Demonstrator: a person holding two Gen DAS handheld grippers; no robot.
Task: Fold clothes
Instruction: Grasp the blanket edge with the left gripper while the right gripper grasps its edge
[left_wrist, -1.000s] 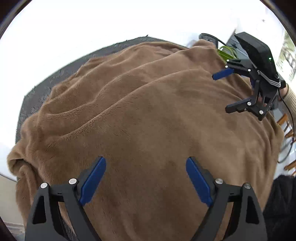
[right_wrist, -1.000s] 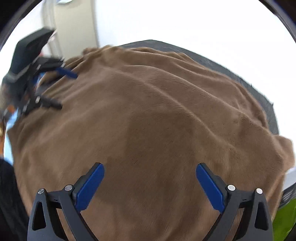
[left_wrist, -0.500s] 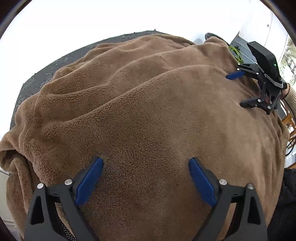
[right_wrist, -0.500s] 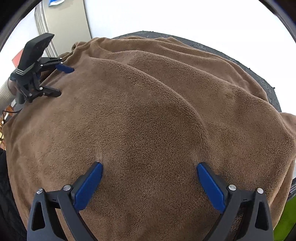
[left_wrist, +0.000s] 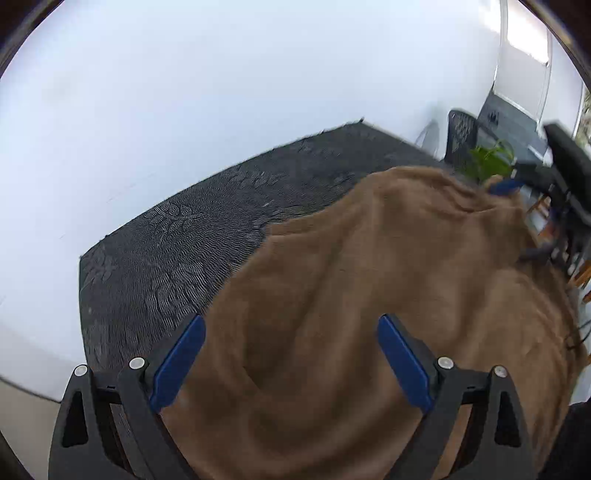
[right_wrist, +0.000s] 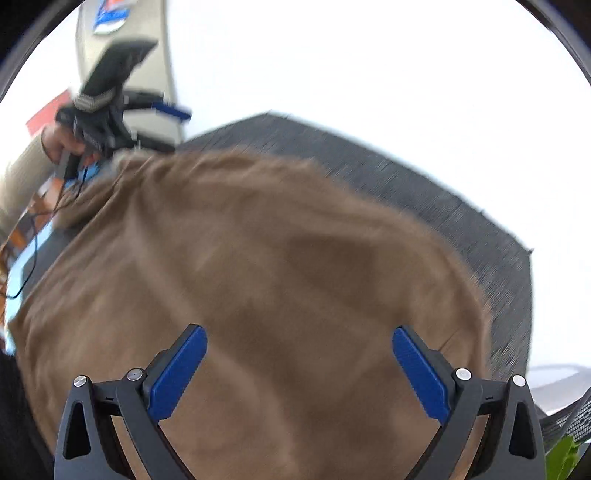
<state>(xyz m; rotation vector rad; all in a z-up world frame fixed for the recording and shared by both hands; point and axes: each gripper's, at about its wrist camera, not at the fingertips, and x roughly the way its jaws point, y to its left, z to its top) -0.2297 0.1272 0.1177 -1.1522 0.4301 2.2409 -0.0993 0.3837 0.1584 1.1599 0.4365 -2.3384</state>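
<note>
A brown fleece cloth (left_wrist: 388, 280) lies rumpled on a dark patterned mat (left_wrist: 177, 240). My left gripper (left_wrist: 291, 321) hangs open above the cloth's left edge, with nothing between its blue pads. Over the cloth's middle (right_wrist: 280, 266), my right gripper (right_wrist: 299, 332) is also open and empty. Each shows in the other's view: the right gripper (left_wrist: 517, 221) at the cloth's far right corner, the left gripper (right_wrist: 173, 129) in a hand past the far left corner. Both views are blurred by motion.
The mat (right_wrist: 461, 221) lies on a white surface (left_wrist: 184, 110). A green plant (left_wrist: 487, 162) and a black mesh chair (left_wrist: 460, 136) stand past the cloth at the right. Cables (right_wrist: 33, 236) trail at the left, beside a sleeve (right_wrist: 22, 181).
Both grippers have lifted away from the cloth and drawn back, still open. The cloth now fills less of each view and much more of the dark mat shows beyond it.
</note>
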